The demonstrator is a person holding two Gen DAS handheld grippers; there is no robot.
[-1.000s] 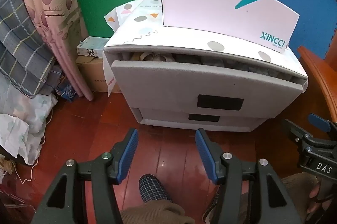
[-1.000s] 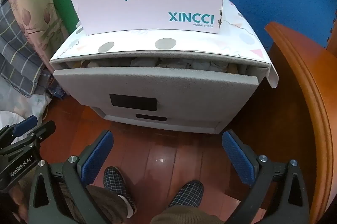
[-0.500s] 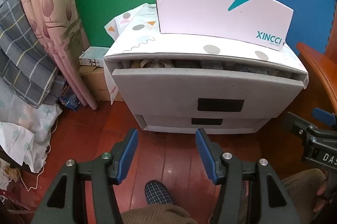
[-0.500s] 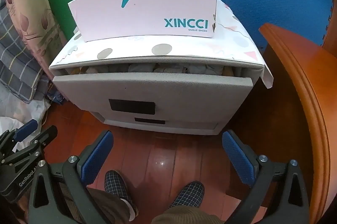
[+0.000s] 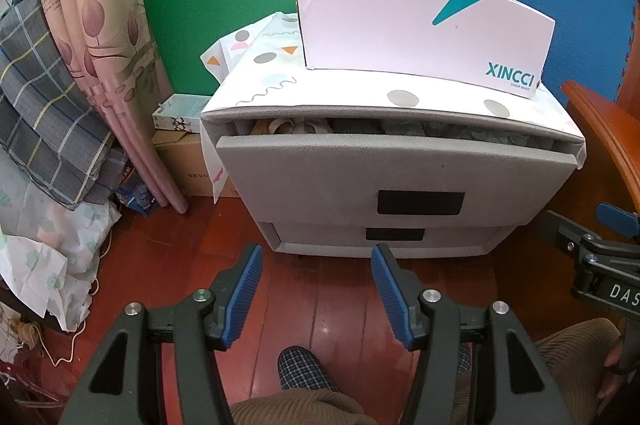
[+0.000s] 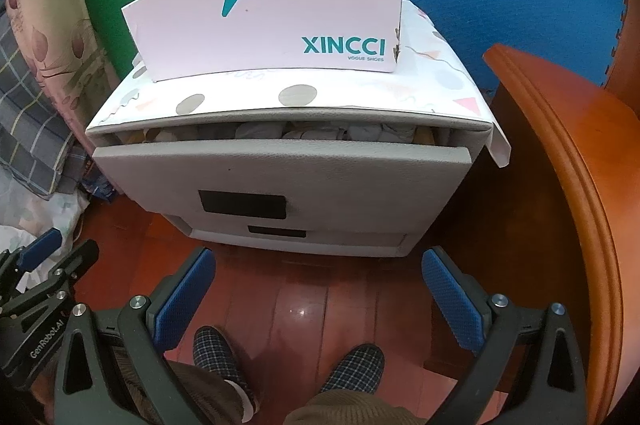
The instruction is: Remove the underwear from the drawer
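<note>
Running left to right, drawer [image 6: 280, 165] faces both empty grippers, ajar.

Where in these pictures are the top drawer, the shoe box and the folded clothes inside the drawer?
top drawer [image 5: 392, 169]: left wrist view, middle of its grey front panel.
shoe box [image 6: 280, 21]: right wrist view, its pale front face.
folded clothes [image 6: 320, 132]: right wrist view, fabric showing in the gap.

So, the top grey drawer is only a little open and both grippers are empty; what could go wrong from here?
1. The gap above the top grey drawer is narrow; the open right gripper may snag the crumpled pale clothes.
2. Pulling may shake the white XINCCI shoe box off the dotted paper top.
3. The left gripper, also open, hangs near the checked slipper.
</note>
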